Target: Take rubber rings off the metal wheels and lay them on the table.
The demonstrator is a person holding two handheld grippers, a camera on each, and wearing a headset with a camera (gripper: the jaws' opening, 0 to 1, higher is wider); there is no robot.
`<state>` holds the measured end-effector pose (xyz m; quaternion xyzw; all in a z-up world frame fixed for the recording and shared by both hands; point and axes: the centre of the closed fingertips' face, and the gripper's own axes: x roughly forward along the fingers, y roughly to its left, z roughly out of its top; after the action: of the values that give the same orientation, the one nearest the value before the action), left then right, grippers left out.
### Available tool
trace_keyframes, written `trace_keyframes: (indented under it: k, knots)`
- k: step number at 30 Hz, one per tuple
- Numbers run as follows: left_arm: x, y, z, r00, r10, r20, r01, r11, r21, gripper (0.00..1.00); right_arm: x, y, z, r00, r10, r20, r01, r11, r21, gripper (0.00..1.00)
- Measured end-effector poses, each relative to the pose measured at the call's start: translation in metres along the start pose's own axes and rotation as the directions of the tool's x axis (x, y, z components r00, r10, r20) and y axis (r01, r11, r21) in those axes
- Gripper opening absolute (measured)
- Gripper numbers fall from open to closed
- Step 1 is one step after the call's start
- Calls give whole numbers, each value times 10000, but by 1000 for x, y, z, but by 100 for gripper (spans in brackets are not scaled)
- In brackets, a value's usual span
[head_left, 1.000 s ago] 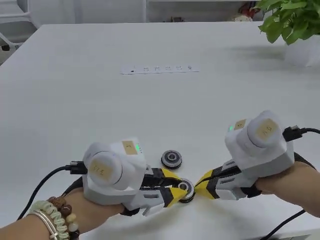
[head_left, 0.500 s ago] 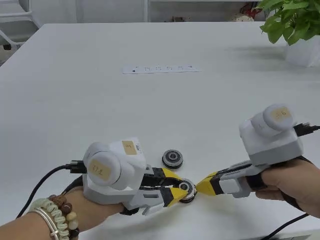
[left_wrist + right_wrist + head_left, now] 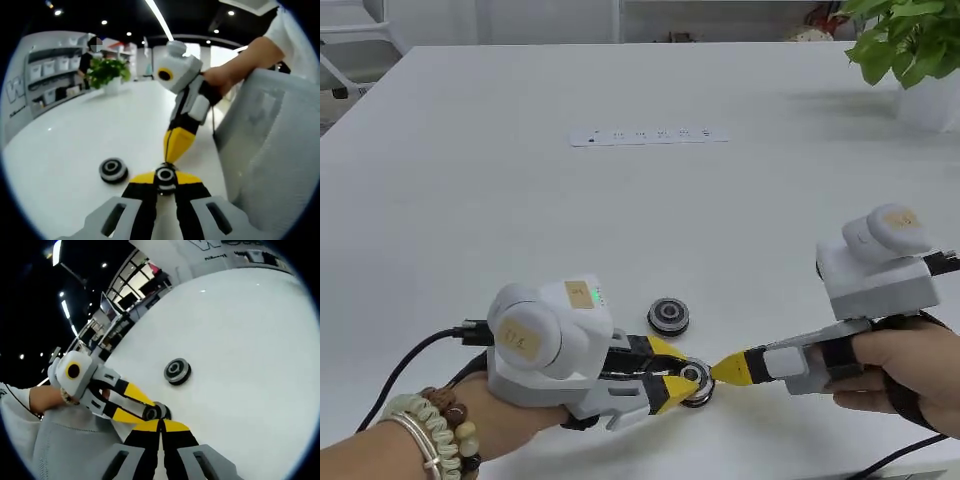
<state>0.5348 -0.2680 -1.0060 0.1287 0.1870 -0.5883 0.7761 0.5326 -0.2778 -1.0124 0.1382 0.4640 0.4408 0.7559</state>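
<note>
The left gripper (image 3: 675, 372) is clenched on a metal wheel (image 3: 696, 380), which is pinned between its two yellow tips, low over the table (image 3: 520, 180). Whether the wheel rests on the surface cannot be told. A second wheel (image 3: 667, 315) lies flat on the table, just beyond the left jaws and apart from them.

At the far side of the held wheel, the right gripper (image 3: 725, 370) is pointed tip-on at its rim. Its jaws are pressed together into a single wedge that touches or nearly touches the wheel.

The step in hand is judged to be the stripping of the rubber ring (image 3: 165, 186) from the held wheel, with the wheel steadied by one gripper and worked at by the other. For the next move, an edge of the ring would need to be caught and drawn away from the metal while the left grasp is kept firm.

Whether any rubber is already pinched between the right tips cannot be made out, as the contact is small and partly covered by the left jaws.
</note>
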Motion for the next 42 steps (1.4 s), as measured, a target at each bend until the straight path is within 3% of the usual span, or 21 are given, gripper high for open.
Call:
trace_keyframes:
  k: [12, 42]
  knots:
    - [-1, 0, 0, 10000, 15, 57, -15, 10000, 7, 13, 3, 8, 1, 9999, 146, -3, -146, 9995, 271, 0]
    - [-1, 1, 0, 9997, 73, 217, -73, 10000, 2, 14, 5, 14, 1, 9991, 391, -149, -391, 9992, 24, 0]
